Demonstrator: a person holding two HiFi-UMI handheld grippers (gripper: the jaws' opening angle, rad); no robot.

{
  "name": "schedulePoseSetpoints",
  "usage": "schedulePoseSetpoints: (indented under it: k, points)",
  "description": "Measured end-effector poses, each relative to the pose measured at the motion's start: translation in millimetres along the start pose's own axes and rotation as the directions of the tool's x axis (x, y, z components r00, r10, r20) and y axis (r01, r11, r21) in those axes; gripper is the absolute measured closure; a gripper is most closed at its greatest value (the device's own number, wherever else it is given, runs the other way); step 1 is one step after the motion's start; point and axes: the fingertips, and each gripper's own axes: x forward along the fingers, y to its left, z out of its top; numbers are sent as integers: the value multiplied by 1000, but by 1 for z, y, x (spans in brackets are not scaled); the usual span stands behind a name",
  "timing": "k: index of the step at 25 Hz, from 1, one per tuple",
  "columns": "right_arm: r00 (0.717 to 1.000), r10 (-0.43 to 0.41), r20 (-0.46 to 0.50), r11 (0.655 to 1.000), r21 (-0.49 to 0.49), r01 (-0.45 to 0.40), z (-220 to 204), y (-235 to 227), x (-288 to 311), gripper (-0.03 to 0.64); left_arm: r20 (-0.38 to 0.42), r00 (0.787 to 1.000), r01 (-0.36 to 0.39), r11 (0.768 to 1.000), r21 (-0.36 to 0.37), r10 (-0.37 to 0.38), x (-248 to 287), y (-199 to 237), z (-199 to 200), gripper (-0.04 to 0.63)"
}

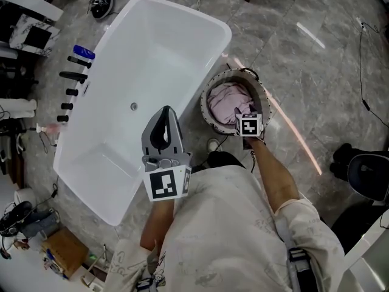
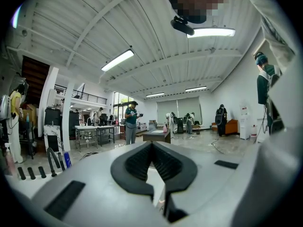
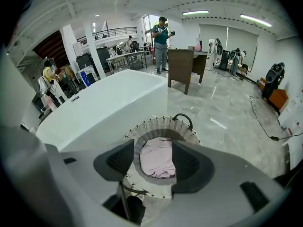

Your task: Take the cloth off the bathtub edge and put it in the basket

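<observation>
Cloth lies in the basket, right of the bathtub, apparently free of the pads. Right hand-held gripper hangs above it, jaws wide and empty. Left hand-held gripper has its jaws together, empty. Placing looks complete; next, lift clear of the rim.

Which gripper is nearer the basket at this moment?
Right. The right gripper hangs over the basket at its near rim, jaws apart above the pink cloth lying inside. The left gripper sits over the bathtub, off to the basket's left.

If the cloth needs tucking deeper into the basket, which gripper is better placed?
Right. The right gripper hangs open over the basket, cloth directly below; the left gripper is over the bathtub.
</observation>
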Motion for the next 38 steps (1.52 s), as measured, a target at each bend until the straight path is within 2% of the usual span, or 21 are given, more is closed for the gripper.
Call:
schedulePoseSetpoints:
  k: [6,10,17,21,27,33,38]
  points:
    - [1000,10,29,1000,2,-10,14,11,-4,380,6,1000,-16,1000,-10,16,-2,13,2,594]
    - [995,48,86,998,-53,-44,41,33,-9,380,14,998,-57,998,-18,57,-7,28,2,594]
    - [975,156,158,965,-236,-116,77,108,-33,380,8,984,-177,983,-54,178,-48,75,-2,594]
    - [955,232,183,944,-281,-175,89,155,-51,380,3,963,-268,960,-79,269,-83,107,-3,594]
    - [895,377,238,900,-322,-294,106,241,-96,380,18,920,-389,917,-94,392,-153,153,-5,594]
    - [823,508,254,820,-434,-373,110,326,-146,380,25,862,-502,859,-107,507,-232,185,-2,594]
    - [739,621,262,746,-487,-454,108,395,-195,382,24,802,-590,799,-118,596,-300,211,6,594]
